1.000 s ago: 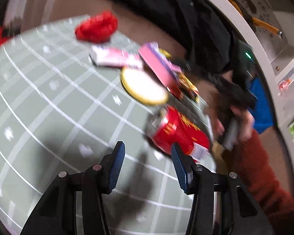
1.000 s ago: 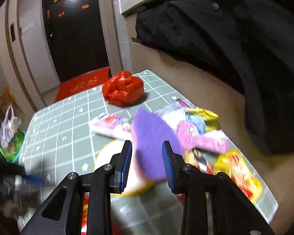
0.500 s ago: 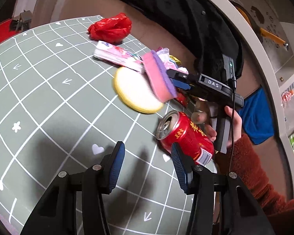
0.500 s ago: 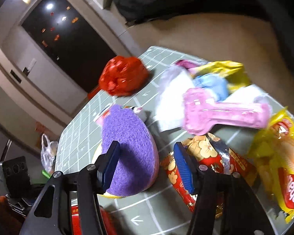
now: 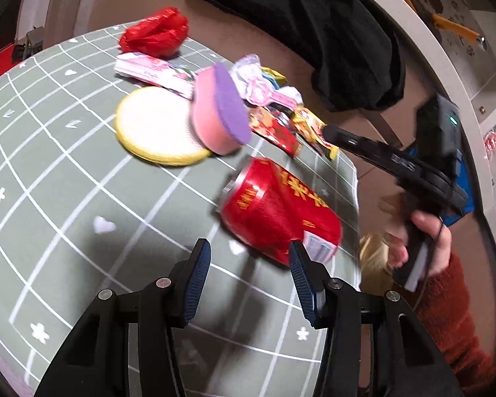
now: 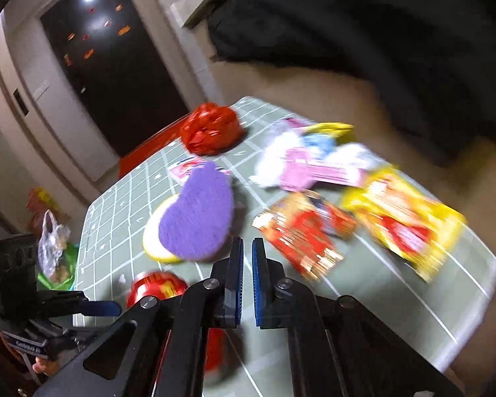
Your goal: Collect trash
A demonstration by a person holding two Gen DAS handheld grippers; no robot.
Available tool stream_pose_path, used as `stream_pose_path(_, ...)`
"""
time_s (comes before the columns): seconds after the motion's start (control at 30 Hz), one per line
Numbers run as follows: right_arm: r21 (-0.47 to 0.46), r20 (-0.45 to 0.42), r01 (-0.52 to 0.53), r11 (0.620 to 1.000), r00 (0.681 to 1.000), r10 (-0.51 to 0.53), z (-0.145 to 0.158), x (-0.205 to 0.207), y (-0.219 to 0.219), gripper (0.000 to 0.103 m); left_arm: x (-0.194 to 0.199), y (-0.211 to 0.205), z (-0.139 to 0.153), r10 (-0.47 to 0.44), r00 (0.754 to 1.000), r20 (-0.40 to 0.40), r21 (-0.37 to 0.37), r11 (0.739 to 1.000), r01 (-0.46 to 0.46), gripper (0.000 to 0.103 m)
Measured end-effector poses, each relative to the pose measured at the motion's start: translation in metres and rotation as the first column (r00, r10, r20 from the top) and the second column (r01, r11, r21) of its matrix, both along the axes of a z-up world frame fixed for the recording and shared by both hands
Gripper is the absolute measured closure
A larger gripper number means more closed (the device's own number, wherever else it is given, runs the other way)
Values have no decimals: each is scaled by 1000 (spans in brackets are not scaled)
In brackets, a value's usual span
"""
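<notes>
The left gripper (image 5: 249, 276) stands with its blue-padded jaws apart and nothing between them; it hangs over bare green cloth. Just beyond its right fingertip lies one red drink can (image 5: 277, 211) on its side, mouth turned toward the table's middle, with gold Chinese characters along its flank — too blurred to read — and a white label patch at its base. The can sits near the table's right edge, with open checked cloth to its left.

The right gripper (image 6: 244, 278) has just snapped its jaws together, pads almost touching, empty. In its view the same can shows low and left, partly hidden behind its own frame.

The table (image 5: 49, 178) wears a grey-green cloth with a white grid and small hearts, arrows and flowers. The near and left parts are free; the trash crowds the far right side. Past the can: one pink sponge with a purple face (image 5: 220, 112), tilted up against one round cream-and-yellow pad (image 5: 155, 127). To the right, one red-and-gold snack wrapper (image 6: 301, 231) and one yellow snack bag (image 6: 403, 218) reaching the right edge, print unreadable. Behind them lie a pink-and-white packet (image 5: 153, 74) and a heap of pink, white, blue and yellow wrappers (image 6: 310, 158) — the count is unclear. Farthest, near the far edge, sits one crumpled red plastic bag (image 5: 155, 33).
</notes>
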State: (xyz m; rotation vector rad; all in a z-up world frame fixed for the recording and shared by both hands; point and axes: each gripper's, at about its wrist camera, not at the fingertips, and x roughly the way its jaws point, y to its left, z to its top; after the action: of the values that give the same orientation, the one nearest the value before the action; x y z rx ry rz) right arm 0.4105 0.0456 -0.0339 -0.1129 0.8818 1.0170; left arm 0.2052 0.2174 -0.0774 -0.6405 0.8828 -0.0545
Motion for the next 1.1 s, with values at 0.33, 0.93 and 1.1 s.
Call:
stream_pose_path(0.33, -18, 191, 244, 970, 953, -236, 21, -28, -98, 59, 36, -21, 2, 123, 992, 33, 21, 992, -123, 49)
stream_pose_path(0.93, -58, 344, 317, 947, 897, -279, 15, -49, -116, 59, 91, -28, -20, 129, 991, -46, -12, 992, -129, 45)
stream_pose_path(1.1, -63, 362, 292, 954, 898, -251, 19, -51, -104, 59, 78, -23, -1, 78, 997, 21, 37, 996, -79, 48)
